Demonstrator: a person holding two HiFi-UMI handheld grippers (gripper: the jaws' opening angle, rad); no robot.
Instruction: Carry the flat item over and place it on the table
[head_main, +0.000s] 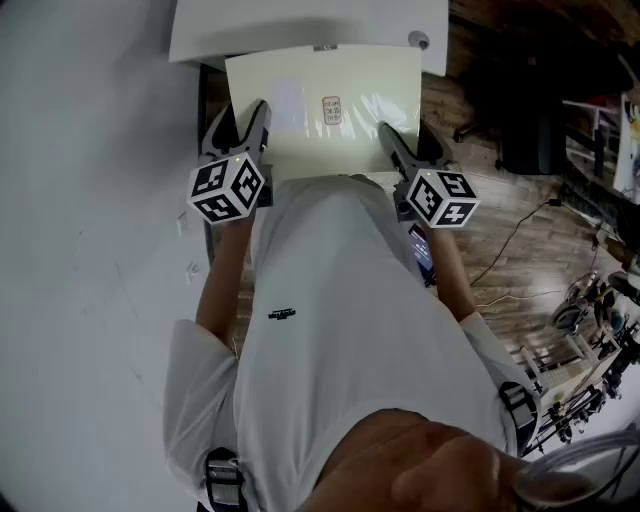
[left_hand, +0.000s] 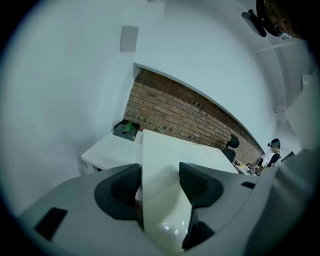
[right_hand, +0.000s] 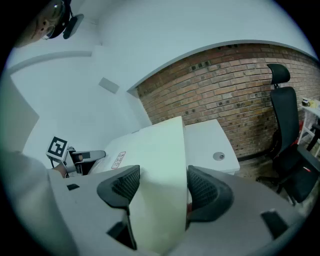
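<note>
I hold a flat cream board (head_main: 325, 110) level in front of me, with a small red-printed label on its top. Its far edge reaches over the white table (head_main: 300, 30). My left gripper (head_main: 250, 125) is shut on the board's left edge and my right gripper (head_main: 400, 150) on its right edge. In the left gripper view, the board (left_hand: 165, 160) fills the gap of the left gripper (left_hand: 159, 175) between both dark pads. The right gripper view shows the board (right_hand: 155, 150) held the same way in the right gripper (right_hand: 162, 185). Both sets of jaws stand wide around it.
The white table (left_hand: 107, 150) stands against a white wall and a brick wall (right_hand: 225, 85). A black box with green contents (left_hand: 126, 129) sits at its far corner, and a cable grommet (right_hand: 218, 156) near the right end. A black office chair (right_hand: 285, 130) stands to the right on wooden floor.
</note>
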